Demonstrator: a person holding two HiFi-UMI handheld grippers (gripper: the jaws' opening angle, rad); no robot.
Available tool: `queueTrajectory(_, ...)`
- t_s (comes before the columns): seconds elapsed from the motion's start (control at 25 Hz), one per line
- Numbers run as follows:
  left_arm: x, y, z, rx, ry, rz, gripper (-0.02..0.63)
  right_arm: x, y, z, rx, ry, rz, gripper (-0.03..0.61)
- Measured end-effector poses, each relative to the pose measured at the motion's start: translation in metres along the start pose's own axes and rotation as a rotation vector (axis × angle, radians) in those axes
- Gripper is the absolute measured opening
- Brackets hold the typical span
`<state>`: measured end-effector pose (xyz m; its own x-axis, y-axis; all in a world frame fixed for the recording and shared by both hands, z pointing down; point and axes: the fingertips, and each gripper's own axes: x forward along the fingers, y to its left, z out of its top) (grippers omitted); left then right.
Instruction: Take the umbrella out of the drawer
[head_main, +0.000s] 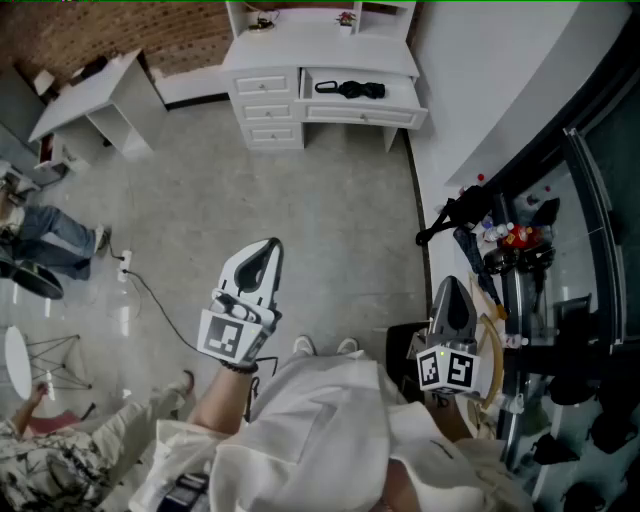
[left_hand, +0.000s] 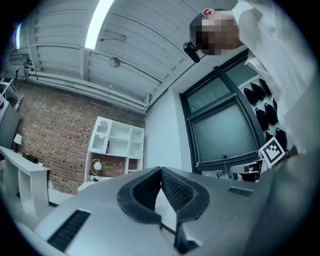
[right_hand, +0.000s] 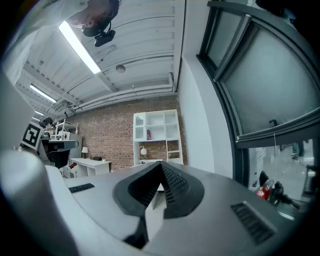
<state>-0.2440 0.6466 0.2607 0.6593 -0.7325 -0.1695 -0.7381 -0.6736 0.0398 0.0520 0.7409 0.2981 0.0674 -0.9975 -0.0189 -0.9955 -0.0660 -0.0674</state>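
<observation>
Looking down, only the head view shows the umbrella (head_main: 350, 89): black, folded, lying lengthwise in the open drawer (head_main: 362, 113) on the right side of the white bench (head_main: 270, 55). The bench is far across the grey floor (head_main: 330, 200) from the person. Both tools are well apart from the drawer.

The head view also has a cable (head_main: 160, 300) on the floor by the left tool (head_main: 270, 248). An equipment rack (head_main: 520, 250) stands beside the right tool (head_main: 452, 284). The marker cubes face the camera.

The gripper views lose the umbrella and drawer. They show what the head view can't: ceiling, strip lights, a brick wall (left_hand: 55, 130) and a white shelf (left_hand: 112, 142) above the bench. The left gripper view also catches a big dark window (left_hand: 220, 130) and the person's white sleeve (left_hand: 280, 65). The right gripper view shows the same shelf straight ahead.

Left tool: clenched, ribbed pads (left_hand: 177, 190) meet at the tips, nothing between them, touching nothing.

Right tool: also clenched, pads (right_hand: 172, 187) tip to tip, empty, in free air.

Both tools point roughly toward the bench.
</observation>
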Motion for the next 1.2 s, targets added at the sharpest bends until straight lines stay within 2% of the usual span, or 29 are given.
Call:
queueTrajectory(0.56, -0.007, 0.019, 0.002, -0.007, -0.002, -0.01, 0.025, 0.007, 0.03, -0.003, -0.014, 0.017, 0.037, 0.018)
queueTrajectory(0.8, -0.008, 0.024, -0.003, -0.023, 0.017, -0.048, 0.026, 0.004, 0.04, -0.008, -0.01, 0.035, 0.017, 0.018)
queueTrajectory(0.96, -0.014, 0.028, -0.01, -0.045, 0.037, -0.104, 0.028, 0.002, 0.056, -0.005, -0.029, 0.043, 0.003, 0.017)
queueTrajectory(1.0, -0.016, 0.028, -0.013, -0.052, 0.044, -0.12, 0.048, 0.002, 0.061, -0.005, -0.039, 0.044, 0.004, 0.017)
queueTrajectory(1.08, -0.019, 0.031, -0.018, -0.066, 0.053, -0.149, 0.154, 0.002, 0.071, -0.005, -0.052, 0.045, 0.004, 0.018)
queueTrajectory(1.2, -0.02, 0.032, -0.023, -0.091, 0.058, -0.166, 0.251, 0.003, 0.081, -0.009, -0.056, 0.059, 0.006, 0.018)
